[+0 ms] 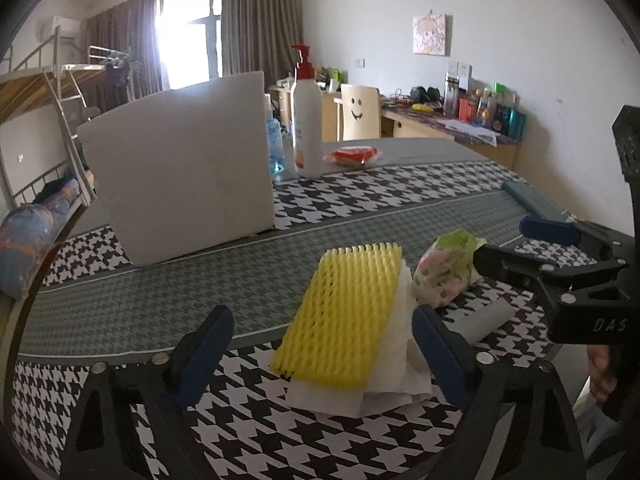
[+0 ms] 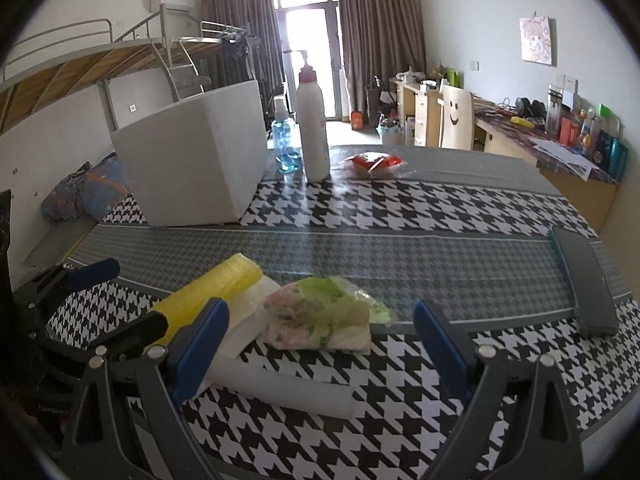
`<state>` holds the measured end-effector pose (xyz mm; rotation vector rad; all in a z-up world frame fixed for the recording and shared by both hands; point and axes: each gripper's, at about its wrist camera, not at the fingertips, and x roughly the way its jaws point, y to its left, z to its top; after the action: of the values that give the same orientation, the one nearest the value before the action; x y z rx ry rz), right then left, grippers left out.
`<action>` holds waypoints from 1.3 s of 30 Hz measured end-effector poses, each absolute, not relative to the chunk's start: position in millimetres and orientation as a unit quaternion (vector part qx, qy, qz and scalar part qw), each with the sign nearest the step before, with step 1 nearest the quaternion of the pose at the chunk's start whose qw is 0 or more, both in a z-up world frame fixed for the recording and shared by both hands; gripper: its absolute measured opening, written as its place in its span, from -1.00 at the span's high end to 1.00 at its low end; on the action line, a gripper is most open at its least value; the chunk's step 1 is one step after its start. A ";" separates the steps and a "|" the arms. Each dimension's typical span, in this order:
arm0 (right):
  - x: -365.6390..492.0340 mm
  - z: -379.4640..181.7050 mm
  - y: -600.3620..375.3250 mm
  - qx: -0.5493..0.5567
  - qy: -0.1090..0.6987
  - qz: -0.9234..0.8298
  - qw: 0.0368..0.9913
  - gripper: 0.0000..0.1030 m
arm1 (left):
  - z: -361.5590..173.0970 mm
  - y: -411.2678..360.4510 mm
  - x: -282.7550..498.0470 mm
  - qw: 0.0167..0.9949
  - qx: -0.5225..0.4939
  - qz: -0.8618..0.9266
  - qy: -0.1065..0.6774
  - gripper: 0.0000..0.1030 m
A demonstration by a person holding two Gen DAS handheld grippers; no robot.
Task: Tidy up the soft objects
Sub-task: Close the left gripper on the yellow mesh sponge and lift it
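1. The left gripper (image 1: 320,344) is standing wide apart over the table (image 1: 120,304), its blue pads on either side of the yellow net (image 1: 344,312) without pressing on it.
2. The net is lying flat on a stack of white sheets (image 1: 396,368) on the houndstooth cloth, near the table's front edge.
3. The right gripper (image 2: 320,344) is also gaping, with nothing between its fingers; it is hanging above the tissue pack (image 2: 320,316) and the white roll (image 2: 288,390).
4. The tissue pack, floral with a green flap, is sitting just right of the net and the sheets; in the left view one finger of the right gripper (image 1: 504,264) is lying against the pack's right side, though I cannot tell whether it is touching.
5. The white roll is lying on its side in front of the pack, close to it.
6. A white foam box (image 1: 180,160) is standing at the back left of the table, well apart from the soft things.
7. Beside the box, a pump bottle (image 1: 306,120) and a smaller blue bottle (image 2: 285,142) are standing upright, with a red packet (image 1: 352,156) to their right.
8. A dark flat case (image 2: 588,280) is resting near the table's right edge.
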<state>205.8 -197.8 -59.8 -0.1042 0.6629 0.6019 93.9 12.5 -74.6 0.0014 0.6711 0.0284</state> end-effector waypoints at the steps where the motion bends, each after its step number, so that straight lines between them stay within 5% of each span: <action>1: 205.5 -59.8 -198.0 -0.051 0.320 0.289 0.901 -0.86 | -76.0 12.2 95.1 0.943 0.002 0.011 0.333 -0.68; 21: 209.7 -67.0 -204.5 -0.035 0.336 0.284 0.897 -0.86 | -98.0 10.3 109.1 0.922 -0.002 -0.016 0.386 0.25; 28: 212.7 -71.5 -204.6 -0.035 0.344 0.282 0.895 -0.86 | -96.5 22.9 109.6 0.921 -0.037 -0.025 0.387 0.74; 39: 220.1 -73.7 -197.0 -0.033 0.351 0.286 0.891 -0.86 | -76.8 35.4 93.6 0.933 -0.066 -0.026 0.353 0.76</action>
<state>220.1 -197.0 -73.7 -0.0693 0.7281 0.5932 93.6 35.4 -76.8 -0.1353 0.7229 -0.0539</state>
